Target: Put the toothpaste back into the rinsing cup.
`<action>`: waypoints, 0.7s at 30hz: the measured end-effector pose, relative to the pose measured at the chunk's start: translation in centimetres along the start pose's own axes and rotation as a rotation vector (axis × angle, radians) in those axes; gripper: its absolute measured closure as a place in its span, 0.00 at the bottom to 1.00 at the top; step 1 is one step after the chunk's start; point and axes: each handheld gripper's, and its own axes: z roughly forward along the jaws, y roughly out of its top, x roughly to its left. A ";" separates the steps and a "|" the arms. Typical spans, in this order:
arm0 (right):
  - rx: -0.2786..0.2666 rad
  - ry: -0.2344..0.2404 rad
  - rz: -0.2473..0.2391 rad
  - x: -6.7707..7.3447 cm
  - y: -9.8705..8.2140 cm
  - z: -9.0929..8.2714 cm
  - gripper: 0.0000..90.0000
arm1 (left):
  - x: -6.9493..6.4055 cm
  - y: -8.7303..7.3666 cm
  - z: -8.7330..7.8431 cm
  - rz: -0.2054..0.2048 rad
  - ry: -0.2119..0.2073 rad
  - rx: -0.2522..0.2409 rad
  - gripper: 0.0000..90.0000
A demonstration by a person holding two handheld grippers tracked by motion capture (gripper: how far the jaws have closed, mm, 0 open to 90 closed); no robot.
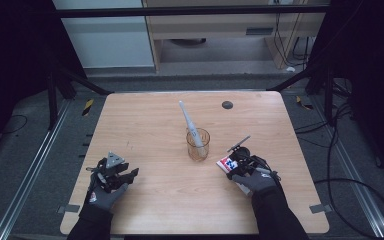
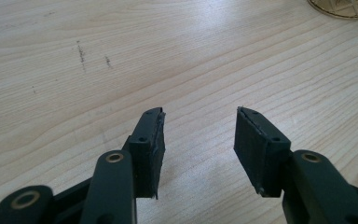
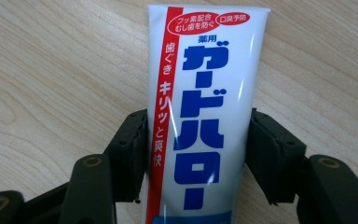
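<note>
Nearest the lens in the right gripper view, the right gripper [image 3: 198,149] has its two black jaws set against either side of a white toothpaste tube [image 3: 205,116], the pads touching its edges, so it grips the tube. The tube lies flat on the wooden table [image 3: 51,70], its crimped end pointing away from the gripper. Its label carries large blue Japanese characters, a red stripe down one side with white writing, and two red ovals of small white text at the top.

From the high view, the tube [image 1: 226,163] sits at the right gripper [image 1: 237,167], just right of a clear amber glass cup [image 1: 198,145]. A white toothbrush [image 1: 190,125] stands tilted inside the cup.

The left gripper [image 2: 199,135] hovers with jaws wide apart over bare wood, well apart from the cup.
</note>
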 end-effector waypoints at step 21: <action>-0.114 0.038 0.037 -0.1 -0.5 -2.6 0.77 | 0.0 0.0 0.0 -0.001 0.000 -0.002 0.58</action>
